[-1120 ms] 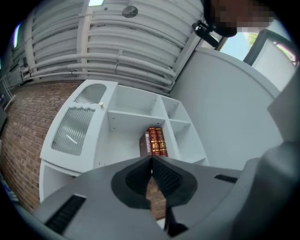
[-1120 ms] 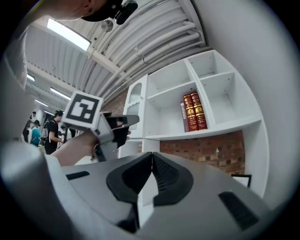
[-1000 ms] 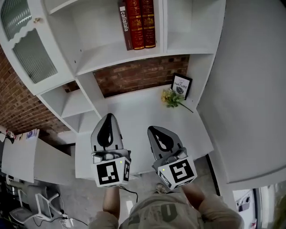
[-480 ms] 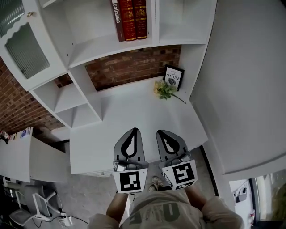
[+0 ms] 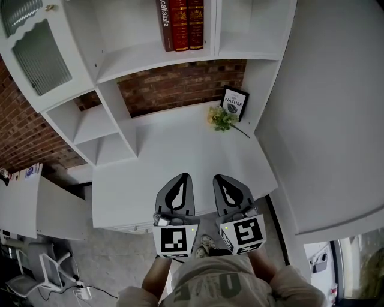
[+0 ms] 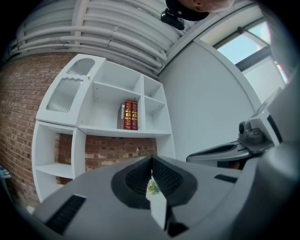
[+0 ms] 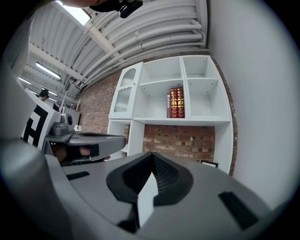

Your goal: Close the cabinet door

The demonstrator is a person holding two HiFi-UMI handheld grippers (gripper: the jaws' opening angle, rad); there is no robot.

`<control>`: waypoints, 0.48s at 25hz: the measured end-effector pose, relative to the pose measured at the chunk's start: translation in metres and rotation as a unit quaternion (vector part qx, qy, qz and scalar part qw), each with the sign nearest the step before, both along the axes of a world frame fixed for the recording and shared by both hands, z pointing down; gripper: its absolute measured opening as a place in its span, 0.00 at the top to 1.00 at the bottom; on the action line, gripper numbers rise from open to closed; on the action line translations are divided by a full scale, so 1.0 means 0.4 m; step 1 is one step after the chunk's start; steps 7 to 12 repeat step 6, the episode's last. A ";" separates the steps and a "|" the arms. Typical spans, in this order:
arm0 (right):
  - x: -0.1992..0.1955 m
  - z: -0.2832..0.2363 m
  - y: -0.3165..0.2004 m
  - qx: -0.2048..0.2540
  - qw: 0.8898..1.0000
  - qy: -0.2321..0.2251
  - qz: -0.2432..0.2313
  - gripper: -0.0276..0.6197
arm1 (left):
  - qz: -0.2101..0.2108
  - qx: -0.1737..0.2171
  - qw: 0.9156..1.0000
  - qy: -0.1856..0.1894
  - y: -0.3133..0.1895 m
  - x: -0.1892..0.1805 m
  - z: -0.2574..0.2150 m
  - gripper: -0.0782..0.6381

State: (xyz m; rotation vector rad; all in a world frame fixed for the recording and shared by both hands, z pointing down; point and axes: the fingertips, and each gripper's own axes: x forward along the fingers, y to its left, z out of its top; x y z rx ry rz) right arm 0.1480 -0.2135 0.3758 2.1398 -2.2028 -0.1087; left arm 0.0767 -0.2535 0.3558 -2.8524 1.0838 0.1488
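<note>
The cabinet door (image 5: 36, 48), white with ribbed glass and a small knob (image 5: 51, 8), sits at the top left of the white shelf unit. It also shows in the left gripper view (image 6: 70, 93) and the right gripper view (image 7: 123, 91). Whether it stands ajar I cannot tell. My left gripper (image 5: 183, 177) and right gripper (image 5: 219, 178) hang side by side over the desk's near edge, far below the door. Both are shut on nothing, as their own views confirm: left gripper (image 6: 151, 161), right gripper (image 7: 152, 157).
A white desk (image 5: 180, 150) lies under the shelves, backed by a brick wall (image 5: 180, 87). On it stand a framed picture (image 5: 234, 103) and a flower sprig (image 5: 221, 118). Books (image 5: 180, 24) fill the upper shelf. A white wall (image 5: 336, 120) closes the right; a lower table (image 5: 36, 204) sits left.
Both grippers came down and back toward the desk's near edge. The left one moved right, so they now sit close together. In the last half second they hardly moved.
</note>
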 end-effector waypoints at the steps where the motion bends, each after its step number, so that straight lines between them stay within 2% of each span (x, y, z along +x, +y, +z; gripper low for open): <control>1: -0.005 0.000 0.002 -0.001 1.000 0.002 -0.001 0.93 | -0.002 0.000 1.000 0.001 0.001 -0.004 0.002 0.87; 12: -0.021 0.012 0.003 -0.011 1.000 -0.004 -0.004 0.93 | 0.001 -0.005 1.000 0.001 0.003 -0.023 0.007 0.87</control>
